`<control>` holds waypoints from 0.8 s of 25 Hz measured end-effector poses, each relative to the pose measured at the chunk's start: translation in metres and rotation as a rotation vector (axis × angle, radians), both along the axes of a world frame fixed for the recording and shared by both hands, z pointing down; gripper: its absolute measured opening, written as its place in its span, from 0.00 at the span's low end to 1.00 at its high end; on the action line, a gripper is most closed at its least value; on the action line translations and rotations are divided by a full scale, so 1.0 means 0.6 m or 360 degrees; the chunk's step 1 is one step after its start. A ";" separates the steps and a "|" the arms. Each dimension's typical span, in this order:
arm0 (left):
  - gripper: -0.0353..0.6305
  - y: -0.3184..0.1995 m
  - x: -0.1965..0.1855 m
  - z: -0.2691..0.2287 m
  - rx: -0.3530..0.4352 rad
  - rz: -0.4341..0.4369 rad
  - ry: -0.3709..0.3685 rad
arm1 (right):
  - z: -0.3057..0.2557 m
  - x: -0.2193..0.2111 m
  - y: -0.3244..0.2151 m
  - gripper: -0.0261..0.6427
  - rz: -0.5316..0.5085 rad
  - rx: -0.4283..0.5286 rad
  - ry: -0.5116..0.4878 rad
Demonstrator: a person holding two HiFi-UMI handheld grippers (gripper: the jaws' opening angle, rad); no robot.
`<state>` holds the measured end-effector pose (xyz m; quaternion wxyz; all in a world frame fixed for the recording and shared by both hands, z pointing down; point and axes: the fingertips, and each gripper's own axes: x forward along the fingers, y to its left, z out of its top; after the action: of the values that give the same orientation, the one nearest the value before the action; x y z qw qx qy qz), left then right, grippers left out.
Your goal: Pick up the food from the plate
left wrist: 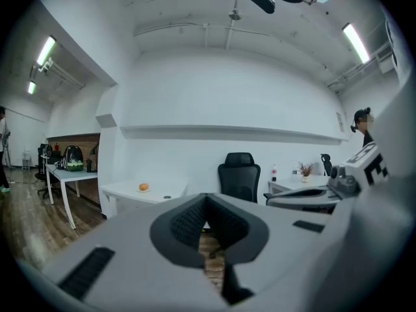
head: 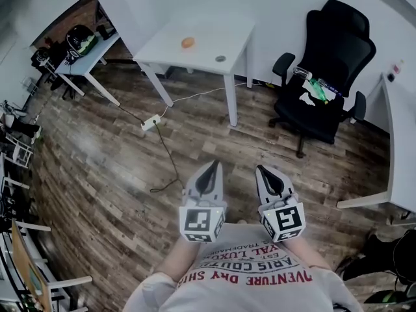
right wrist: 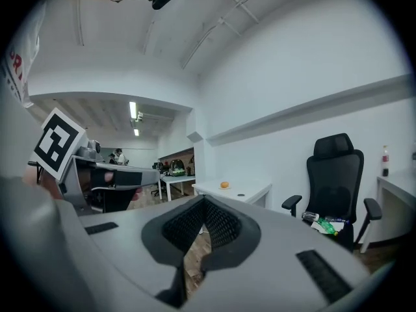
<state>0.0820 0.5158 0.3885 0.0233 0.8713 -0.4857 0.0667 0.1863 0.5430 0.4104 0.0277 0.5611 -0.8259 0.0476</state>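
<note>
An orange piece of food lies on a small plate on the white table across the room. It shows small in the left gripper view and in the right gripper view. My left gripper and right gripper hang side by side over the wooden floor, close to my chest and far from the table. Both are shut with nothing between the jaws. The left gripper's tips and the right gripper's tips meet at a point.
A black office chair holding a green bottle stands right of the table. A cable and power strip lie on the floor in front of the table. More desks stand at far left and at right. A small dark disc sits on the table.
</note>
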 end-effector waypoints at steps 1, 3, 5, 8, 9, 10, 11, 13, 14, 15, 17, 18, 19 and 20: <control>0.06 -0.004 -0.001 0.002 -0.0002 -0.0004 -0.0005 | 0.005 0.000 -0.006 0.06 0.0002 -0.0016 -0.0007; 0.06 -0.014 -0.008 0.008 -0.0009 -0.0016 -0.0016 | 0.015 -0.004 -0.017 0.06 -0.0005 -0.0042 -0.0019; 0.06 -0.025 -0.020 0.015 -0.0024 -0.0030 -0.0030 | 0.023 -0.012 -0.028 0.06 -0.0015 -0.0064 -0.0022; 0.06 -0.053 -0.040 0.020 -0.0036 -0.0050 -0.0038 | 0.030 -0.022 -0.054 0.06 -0.0014 -0.0090 -0.0011; 0.06 -0.065 -0.048 0.019 -0.0034 -0.0055 -0.0039 | 0.031 -0.026 -0.065 0.06 -0.0010 -0.0097 -0.0007; 0.06 -0.078 -0.056 0.018 -0.0033 -0.0060 -0.0039 | 0.031 -0.031 -0.077 0.06 -0.0006 -0.0104 -0.0004; 0.06 -0.093 -0.065 0.017 -0.0035 -0.0064 -0.0038 | 0.031 -0.036 -0.090 0.06 -0.0001 -0.0112 -0.0003; 0.06 -0.123 -0.082 0.017 -0.0054 -0.0072 -0.0022 | 0.030 -0.048 -0.118 0.06 0.0007 -0.0125 0.0005; 0.06 -0.139 -0.092 0.017 -0.0066 -0.0075 -0.0008 | 0.029 -0.055 -0.132 0.06 0.0010 -0.0130 0.0014; 0.06 -0.155 -0.103 0.018 -0.0078 -0.0080 0.0006 | 0.027 -0.064 -0.148 0.06 0.0013 -0.0133 0.0024; 0.06 -0.191 -0.131 0.018 -0.0099 -0.0096 0.0034 | 0.024 -0.085 -0.185 0.06 0.0020 -0.0141 0.0039; 0.06 -0.210 -0.146 0.018 -0.0110 -0.0105 0.0050 | 0.022 -0.097 -0.205 0.06 0.0024 -0.0146 0.0042; 0.06 -0.231 -0.163 0.017 -0.0122 -0.0114 0.0065 | 0.020 -0.109 -0.226 0.06 0.0028 -0.0151 0.0044; 0.06 -0.252 -0.181 0.016 -0.0134 -0.0122 0.0078 | 0.018 -0.123 -0.248 0.06 0.0030 -0.0155 0.0047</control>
<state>-0.0265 0.3646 0.3983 0.0744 0.8517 -0.5147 0.0647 0.1123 0.3942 0.4213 0.0667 0.5676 -0.8167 0.0798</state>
